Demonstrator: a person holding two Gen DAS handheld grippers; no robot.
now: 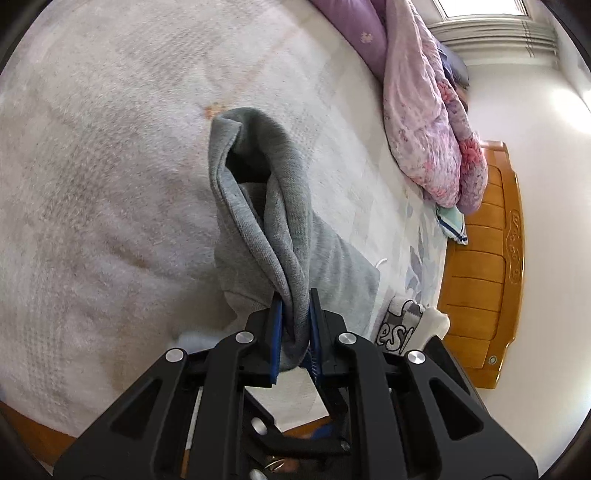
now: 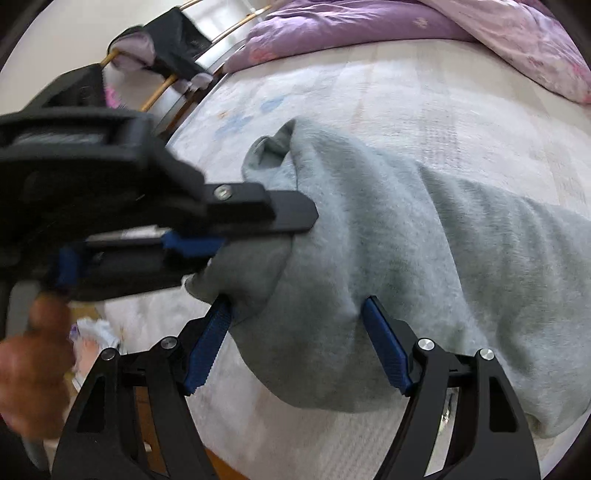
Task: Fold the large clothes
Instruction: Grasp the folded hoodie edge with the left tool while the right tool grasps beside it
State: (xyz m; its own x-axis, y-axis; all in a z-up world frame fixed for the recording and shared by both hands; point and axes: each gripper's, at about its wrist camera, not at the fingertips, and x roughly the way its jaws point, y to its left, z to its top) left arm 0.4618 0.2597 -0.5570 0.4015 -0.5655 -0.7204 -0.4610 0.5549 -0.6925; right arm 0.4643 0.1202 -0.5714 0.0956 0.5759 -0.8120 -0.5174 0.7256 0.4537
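A grey sweatshirt [image 2: 388,251] lies across the white bed. My left gripper [image 1: 295,317] is shut on a bunched fold of the grey sweatshirt [image 1: 280,206] and lifts it off the bed; its cuff opening points away. In the right wrist view the left gripper [image 2: 207,236] comes in from the left, clamped on the garment's edge. My right gripper [image 2: 295,314] is open, its blue pads [image 2: 207,343] spread either side of the grey fabric and touching it, jaws not closed.
A white blanket [image 1: 110,177] covers the bed. A pink and purple quilt [image 1: 428,122] is heaped at the far side, also in the right wrist view [image 2: 369,33]. A wooden bed board [image 1: 484,266] stands at the right. A printed cloth [image 1: 399,328] lies near it. A clothes rack [image 2: 162,55] stands beyond the bed.
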